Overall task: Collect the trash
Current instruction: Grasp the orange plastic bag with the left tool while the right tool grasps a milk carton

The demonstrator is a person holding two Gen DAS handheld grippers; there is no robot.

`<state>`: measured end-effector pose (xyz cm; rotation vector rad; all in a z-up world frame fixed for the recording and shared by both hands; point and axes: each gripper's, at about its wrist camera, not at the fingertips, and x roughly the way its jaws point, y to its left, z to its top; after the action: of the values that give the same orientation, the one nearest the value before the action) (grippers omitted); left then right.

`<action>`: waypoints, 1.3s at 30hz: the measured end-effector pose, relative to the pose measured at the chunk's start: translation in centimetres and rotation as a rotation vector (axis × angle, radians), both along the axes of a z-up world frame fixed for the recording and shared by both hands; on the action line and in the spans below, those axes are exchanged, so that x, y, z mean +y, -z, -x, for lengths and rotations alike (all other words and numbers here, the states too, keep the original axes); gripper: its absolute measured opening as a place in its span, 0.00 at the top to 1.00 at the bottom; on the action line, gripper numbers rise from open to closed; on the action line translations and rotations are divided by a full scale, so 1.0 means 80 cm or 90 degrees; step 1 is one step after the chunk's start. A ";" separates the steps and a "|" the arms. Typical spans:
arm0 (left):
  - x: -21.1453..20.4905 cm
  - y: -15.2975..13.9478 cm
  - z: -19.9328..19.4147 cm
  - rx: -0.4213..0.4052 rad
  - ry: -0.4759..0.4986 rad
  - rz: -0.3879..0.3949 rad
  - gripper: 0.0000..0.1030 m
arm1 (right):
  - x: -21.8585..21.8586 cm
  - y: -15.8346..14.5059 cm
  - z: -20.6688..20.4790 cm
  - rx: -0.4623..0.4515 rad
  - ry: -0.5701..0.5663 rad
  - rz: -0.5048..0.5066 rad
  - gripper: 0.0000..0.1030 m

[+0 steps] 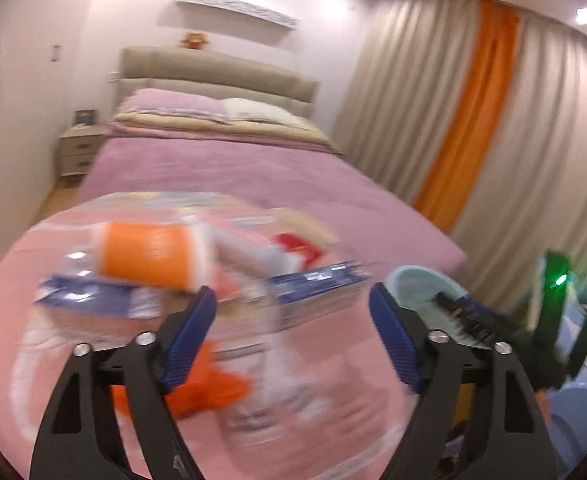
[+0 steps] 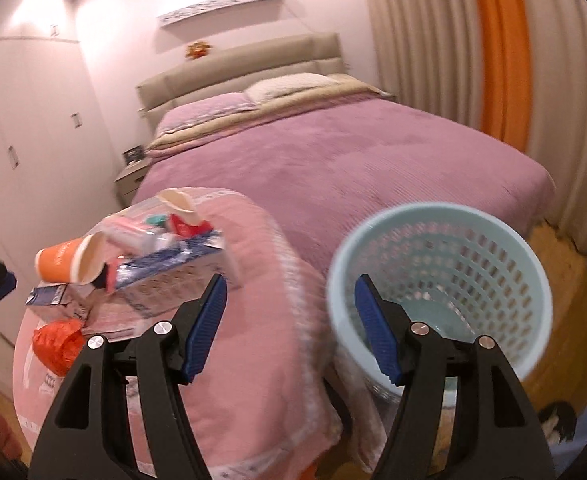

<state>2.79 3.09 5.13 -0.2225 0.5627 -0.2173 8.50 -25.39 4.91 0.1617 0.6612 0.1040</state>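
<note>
A heap of trash lies on a round table under a pink cloth (image 2: pixel 261 280): an orange paper cup (image 2: pixel 67 260) on its side, a blue-and-white box (image 2: pixel 173 264), a crumpled orange bag (image 2: pixel 57 342), wrappers. The cup (image 1: pixel 149 254), the box (image 1: pixel 313 284) and the bag (image 1: pixel 209 392) also show, blurred, in the left wrist view. My left gripper (image 1: pixel 291 304) is open and empty just above the heap. My right gripper (image 2: pixel 289 292) is open and empty, between the table and a light blue mesh bin (image 2: pixel 441 292) whose rim is near its right finger.
A bed with a purple cover (image 2: pixel 333 160) stands behind the table. Beige and orange curtains (image 2: pixel 501 52) hang on the right. A nightstand (image 1: pixel 79 150) and white wardrobes (image 2: pixel 21 140) are on the left. The bin (image 1: pixel 425 284) stands right of the table on the wood floor (image 2: pixel 561 264).
</note>
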 end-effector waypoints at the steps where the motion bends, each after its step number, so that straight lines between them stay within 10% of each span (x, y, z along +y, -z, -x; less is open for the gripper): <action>1: 0.015 0.007 0.003 0.008 -0.016 -0.006 0.20 | 0.006 -0.002 -0.003 -0.004 -0.007 0.002 0.39; 22: 0.097 0.109 -0.011 0.140 -0.085 -0.048 0.19 | 0.084 0.033 -0.136 0.069 -0.093 0.019 0.39; 39: 0.108 0.106 0.010 0.124 -0.095 -0.016 0.47 | 0.110 0.066 -0.033 0.087 -0.194 0.027 0.39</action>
<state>2.00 11.71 -3.33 -0.2625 0.7385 -0.0434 11.11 -16.63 -0.40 0.0253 0.8204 0.3740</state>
